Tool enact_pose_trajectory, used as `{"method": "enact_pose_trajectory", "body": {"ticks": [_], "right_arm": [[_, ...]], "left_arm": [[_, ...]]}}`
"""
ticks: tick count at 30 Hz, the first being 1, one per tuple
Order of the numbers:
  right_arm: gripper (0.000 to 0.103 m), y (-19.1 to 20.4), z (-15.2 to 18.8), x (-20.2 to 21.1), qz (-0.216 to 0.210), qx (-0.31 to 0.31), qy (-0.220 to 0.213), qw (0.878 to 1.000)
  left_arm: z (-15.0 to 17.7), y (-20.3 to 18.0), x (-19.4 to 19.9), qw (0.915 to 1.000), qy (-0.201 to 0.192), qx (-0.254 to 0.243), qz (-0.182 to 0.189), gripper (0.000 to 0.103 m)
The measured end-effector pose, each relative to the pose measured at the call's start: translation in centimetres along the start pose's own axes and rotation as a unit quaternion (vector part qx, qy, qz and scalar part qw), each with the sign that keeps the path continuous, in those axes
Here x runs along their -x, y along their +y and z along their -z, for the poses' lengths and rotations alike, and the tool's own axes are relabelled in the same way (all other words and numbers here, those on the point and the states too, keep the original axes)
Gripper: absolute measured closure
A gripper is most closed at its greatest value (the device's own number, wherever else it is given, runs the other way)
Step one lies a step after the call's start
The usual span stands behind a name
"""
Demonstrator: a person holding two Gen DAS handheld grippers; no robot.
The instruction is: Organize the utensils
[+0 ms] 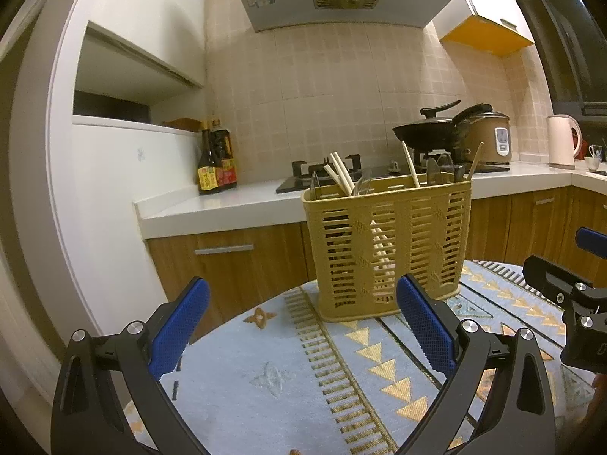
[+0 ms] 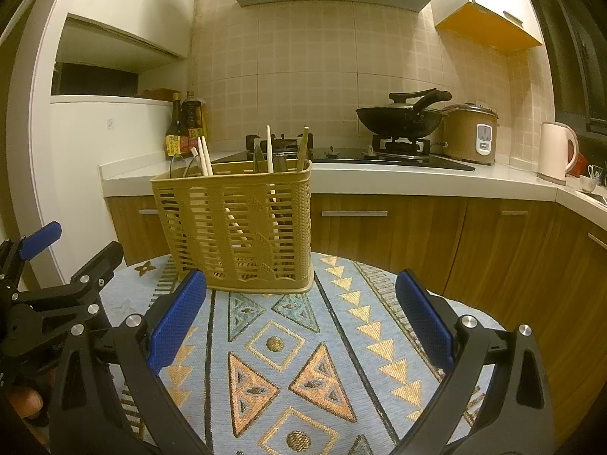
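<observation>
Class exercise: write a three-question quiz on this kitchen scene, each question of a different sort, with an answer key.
1. True or false: the left gripper is shut on a chopstick.
2. Multiple choice: the utensil basket stands on A) the counter, B) the patterned cloth, C) the stove.
3. Fill in: on the stove behind the basket sits a black ____.

Key
1. False. Its fingers are spread with nothing between them; the right gripper is also open.
2. B.
3. Wok, with a lid on it. Chopsticks already stand in the basket.
</observation>
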State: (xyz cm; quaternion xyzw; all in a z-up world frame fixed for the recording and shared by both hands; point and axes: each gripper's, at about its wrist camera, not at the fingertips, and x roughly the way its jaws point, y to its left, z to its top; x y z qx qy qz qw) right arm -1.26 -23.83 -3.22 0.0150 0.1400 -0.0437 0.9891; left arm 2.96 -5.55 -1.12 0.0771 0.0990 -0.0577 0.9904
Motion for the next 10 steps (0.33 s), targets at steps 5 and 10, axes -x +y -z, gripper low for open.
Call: {"method": "enact_pose_trajectory", "body": {"ticks": [5,10], "right_arm": [[0.007,0.0,0.0,0.1,0.001,0.001,-0.003,1.000],[0.007,-0.2,0.0,0.0,-0.001,-0.001,-0.003,1.000]], "left_arm": [[-0.1,0.7,-0.2,0.9997,0.010,0.020,0.011,0.007],[-0.1,1.2,-0.6,0.9992,0.022,0.032,0.012,0.007]]}}
